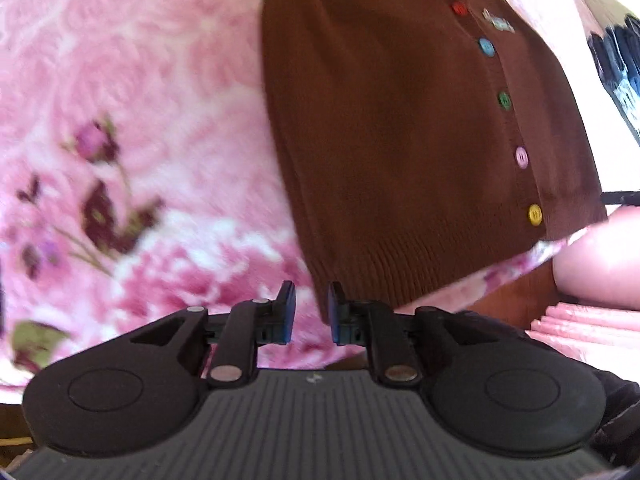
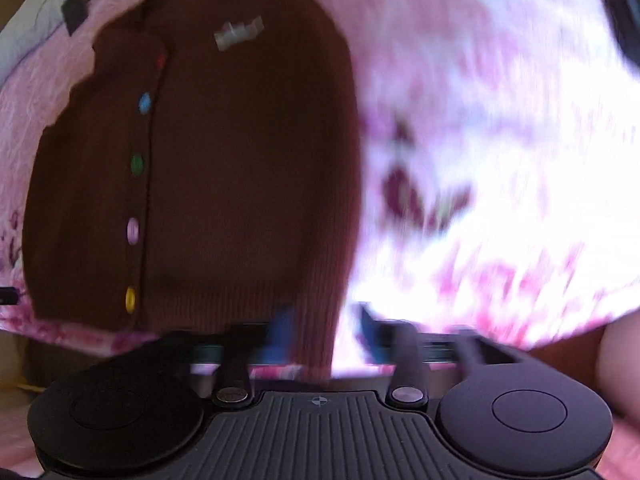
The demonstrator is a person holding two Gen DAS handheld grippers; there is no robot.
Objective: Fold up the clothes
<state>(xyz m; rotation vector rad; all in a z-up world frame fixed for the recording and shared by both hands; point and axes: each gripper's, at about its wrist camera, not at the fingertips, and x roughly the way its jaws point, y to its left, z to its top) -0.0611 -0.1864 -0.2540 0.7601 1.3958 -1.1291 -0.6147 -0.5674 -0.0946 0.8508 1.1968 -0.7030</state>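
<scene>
Left gripper (image 1: 311,312) jaws apart, empty, at the ribbed hem corner of the brown cardigan (image 1: 400,120); right gripper (image 2: 324,332) blurred, jaws apart astride the opposite hem edge. Cardigan lies flat on pink floral blanket (image 1: 120,120). Soft, light, floppy knit; likely best pinched at hem corners.

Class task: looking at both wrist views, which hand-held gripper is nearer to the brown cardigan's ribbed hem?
Right. The right hand-held gripper has the brown cardigan hem's corner between its open fingers. The left hand-held gripper is open just short of the hem, over the pink blanket.
</scene>
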